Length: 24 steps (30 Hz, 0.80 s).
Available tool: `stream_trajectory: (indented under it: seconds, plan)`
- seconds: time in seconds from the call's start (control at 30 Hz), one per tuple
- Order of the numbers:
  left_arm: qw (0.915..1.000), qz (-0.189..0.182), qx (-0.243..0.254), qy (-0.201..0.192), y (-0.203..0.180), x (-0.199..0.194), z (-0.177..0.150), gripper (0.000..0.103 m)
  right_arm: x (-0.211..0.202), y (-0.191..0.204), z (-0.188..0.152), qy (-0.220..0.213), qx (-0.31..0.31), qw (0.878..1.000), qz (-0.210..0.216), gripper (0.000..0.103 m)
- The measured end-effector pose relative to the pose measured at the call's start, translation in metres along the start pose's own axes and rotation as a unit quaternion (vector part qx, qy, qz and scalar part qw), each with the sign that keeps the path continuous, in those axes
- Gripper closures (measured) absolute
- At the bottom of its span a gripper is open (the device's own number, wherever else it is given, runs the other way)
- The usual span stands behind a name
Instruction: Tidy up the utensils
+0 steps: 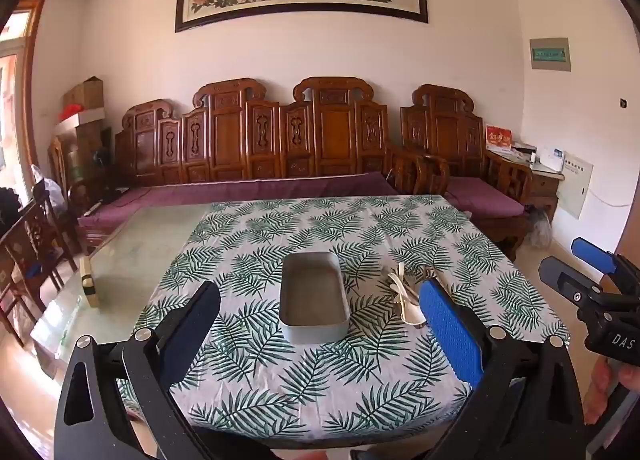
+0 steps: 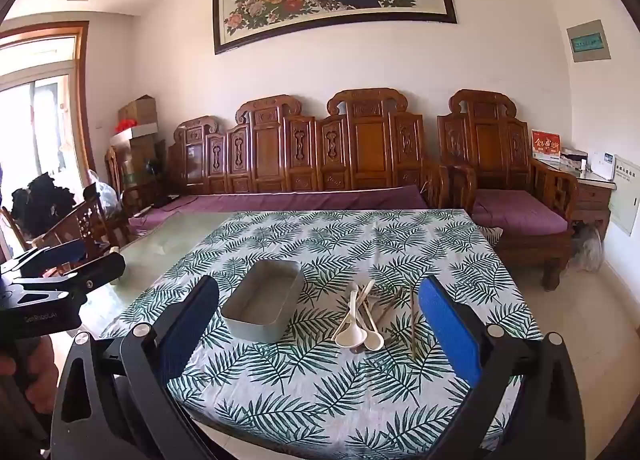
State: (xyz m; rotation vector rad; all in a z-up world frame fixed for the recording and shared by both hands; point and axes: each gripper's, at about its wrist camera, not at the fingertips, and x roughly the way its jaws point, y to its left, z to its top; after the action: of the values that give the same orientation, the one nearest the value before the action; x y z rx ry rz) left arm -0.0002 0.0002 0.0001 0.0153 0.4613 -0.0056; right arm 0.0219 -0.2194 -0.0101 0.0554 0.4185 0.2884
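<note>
Both the left gripper point(image 1: 320, 324) and right gripper point(image 2: 320, 320) hover over the near edge of the worktop point(image 2: 320, 400) with jaws spread wide and empty. The grey metal tray point(image 2: 262, 299) sits empty; just right of it lie 2 white spoons point(image 2: 358, 330) and chopsticks point(image 2: 412, 320) in a heap. The right gripper would best take 1 spoon handle crosswise, lifting cleanly from the pile

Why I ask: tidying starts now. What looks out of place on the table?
The utensils, white spoons and chopsticks, lie crossed in a loose heap on the tablecloth, beside the empty metal tray.
</note>
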Motion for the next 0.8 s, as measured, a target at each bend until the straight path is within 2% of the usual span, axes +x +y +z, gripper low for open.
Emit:
stream_trajectory:
  seconds: [0.8]
  plan:
    - [1.0,-0.001,0.0,0.002,-0.0028,-0.0012,-0.0024,0.006,-0.0015,-0.0019,0.0005,-0.006,0.001,1.0,-0.004,0.003]
